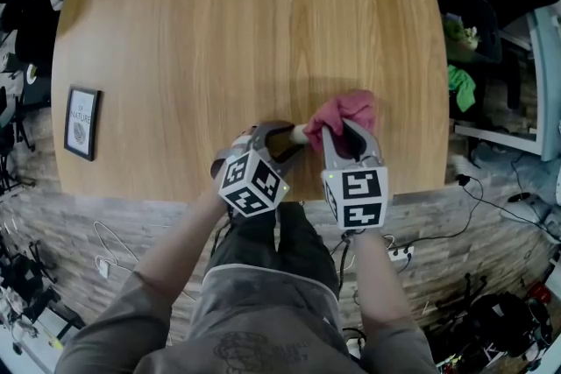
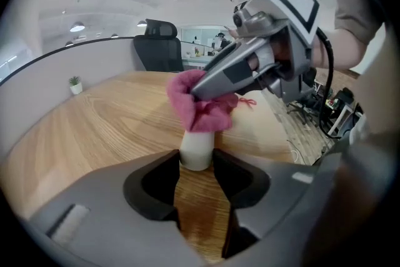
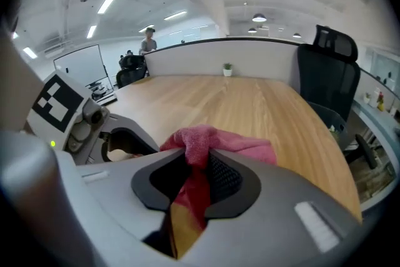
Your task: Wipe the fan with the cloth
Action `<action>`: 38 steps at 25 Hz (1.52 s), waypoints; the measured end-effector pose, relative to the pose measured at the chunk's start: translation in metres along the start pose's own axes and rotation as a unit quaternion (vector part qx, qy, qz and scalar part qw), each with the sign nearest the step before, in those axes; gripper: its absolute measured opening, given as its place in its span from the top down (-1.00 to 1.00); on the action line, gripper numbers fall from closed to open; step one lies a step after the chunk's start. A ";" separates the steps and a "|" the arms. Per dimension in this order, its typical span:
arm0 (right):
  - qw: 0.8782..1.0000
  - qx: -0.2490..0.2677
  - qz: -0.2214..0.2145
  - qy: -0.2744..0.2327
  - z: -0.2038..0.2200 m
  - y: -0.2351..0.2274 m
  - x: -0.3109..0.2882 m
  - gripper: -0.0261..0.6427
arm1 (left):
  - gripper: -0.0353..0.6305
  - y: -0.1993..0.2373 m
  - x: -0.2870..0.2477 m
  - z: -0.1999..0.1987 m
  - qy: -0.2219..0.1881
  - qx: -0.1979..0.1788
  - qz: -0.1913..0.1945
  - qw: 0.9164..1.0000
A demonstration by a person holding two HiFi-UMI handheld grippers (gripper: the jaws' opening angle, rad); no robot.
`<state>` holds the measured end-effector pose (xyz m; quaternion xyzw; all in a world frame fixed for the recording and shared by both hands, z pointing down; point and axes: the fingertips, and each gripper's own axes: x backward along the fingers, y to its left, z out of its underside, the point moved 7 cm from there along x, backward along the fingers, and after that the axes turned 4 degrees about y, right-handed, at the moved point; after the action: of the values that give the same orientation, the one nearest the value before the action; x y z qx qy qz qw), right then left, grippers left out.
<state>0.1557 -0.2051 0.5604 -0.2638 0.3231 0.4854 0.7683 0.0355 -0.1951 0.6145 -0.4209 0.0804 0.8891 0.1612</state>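
from up here i see both grippers low at the near edge of the wooden desk [image 1: 245, 31], side by side and almost touching at the tips. the left gripper [image 2: 196, 166] has its jaws set on the fan [image 2: 195, 148]: in the left gripper view a white round stem sits right between the two dark tips, touching both, and that stem is all of the fan i can make out. it pokes forward from the jaws, just above the desk surface. the rest of it is buried under the cloth [image 2: 200, 109].

the right gripper [image 3: 199, 162] is clamped on that pink cloth. in the right gripper view a fold of it is pinched between the pads, with a red strip hanging down through the gap and the bulk bunched up past the tips. from the left gripper view the right gripper comes in from the upper right and lies over the cloth, which is draped on the far end of the white stem. so the fan lies straight ahead of the left gripper's jaws and under and just to the left of the right gripper's tips.

a framed picture [image 1: 81, 122] lies flat at the desk's left edge, well apart from the work. a black office chair [image 3: 328, 78] stands at the far side, and a small potted plant [image 3: 227, 67] sits at the desk's far rim.
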 end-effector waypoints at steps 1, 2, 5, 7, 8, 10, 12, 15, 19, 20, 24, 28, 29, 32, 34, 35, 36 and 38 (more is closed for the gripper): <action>1.000 0.004 -0.021 0.004 -0.001 0.012 -0.004 0.66 | 0.38 0.000 0.000 0.000 0.000 0.000 -0.001 1.000; 0.999 0.005 -0.042 0.010 -0.001 0.023 -0.007 0.66 | 0.38 0.000 0.000 0.001 0.000 0.001 -0.001 1.000; 0.995 0.001 -0.093 0.029 0.006 0.051 -0.011 0.66 | 0.38 0.000 0.001 0.001 -0.004 0.009 -0.001 1.000; 0.994 -0.002 -0.106 0.034 0.011 0.054 -0.009 0.66 | 0.37 -0.001 0.001 0.001 -0.007 0.011 0.000 1.000; 0.993 -0.002 -0.109 0.036 0.013 0.052 -0.007 0.66 | 0.38 -0.001 0.001 0.001 -0.008 0.010 0.001 1.000; 0.993 0.006 -0.107 0.041 0.015 0.045 -0.003 0.66 | 0.38 0.000 0.001 0.001 -0.011 0.011 0.004 1.000; 0.995 0.017 -0.089 0.036 0.014 0.034 0.002 0.66 | 0.38 0.001 0.002 0.003 -0.016 0.017 0.013 1.000; 0.999 0.003 -0.037 -0.001 0.010 0.005 0.010 0.66 | 0.38 0.003 0.002 0.004 -0.019 0.017 0.020 0.999; 0.998 -0.040 0.034 -0.027 0.010 -0.033 0.016 0.66 | 0.38 0.003 0.002 0.005 -0.015 0.003 0.020 1.000; 0.997 -0.045 0.045 -0.030 0.009 -0.037 0.016 0.65 | 0.38 0.004 0.003 0.005 -0.015 0.003 0.022 1.000; 0.996 -0.050 0.069 -0.041 0.002 -0.037 0.011 0.65 | 0.38 0.007 0.002 0.004 -0.017 0.015 0.033 0.999; 0.994 -0.063 0.077 -0.051 0.001 -0.036 0.010 0.65 | 0.38 0.008 0.001 0.003 -0.016 0.018 0.032 0.999; 0.993 -0.071 0.076 -0.053 0.001 -0.037 0.012 0.65 | 0.38 0.007 0.001 0.003 -0.015 0.016 0.029 0.999; 0.990 -0.101 0.066 -0.069 -0.002 -0.039 0.026 0.65 | 0.37 0.007 0.001 0.004 -0.014 0.008 0.016 1.000; 0.989 -0.111 0.062 -0.080 -0.007 -0.041 0.038 0.66 | 0.33 0.007 0.004 0.008 -0.011 0.016 0.014 1.000; 0.988 -0.112 0.062 -0.084 -0.010 -0.042 0.045 0.65 | 0.25 0.007 0.007 0.010 -0.008 0.025 0.014 1.000; 0.988 -0.113 0.061 -0.089 -0.014 -0.042 0.051 0.65 | 0.24 0.009 0.011 0.011 -0.005 0.034 0.013 0.999; 0.987 -0.114 0.056 -0.100 -0.021 -0.043 0.063 0.65 | 0.24 0.014 0.021 0.012 -0.002 0.049 0.006 0.999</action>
<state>0.2106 -0.2008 0.5032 -0.2812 0.2013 0.5857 0.7331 0.0097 -0.2005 0.6060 -0.4100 0.1256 0.8860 0.1763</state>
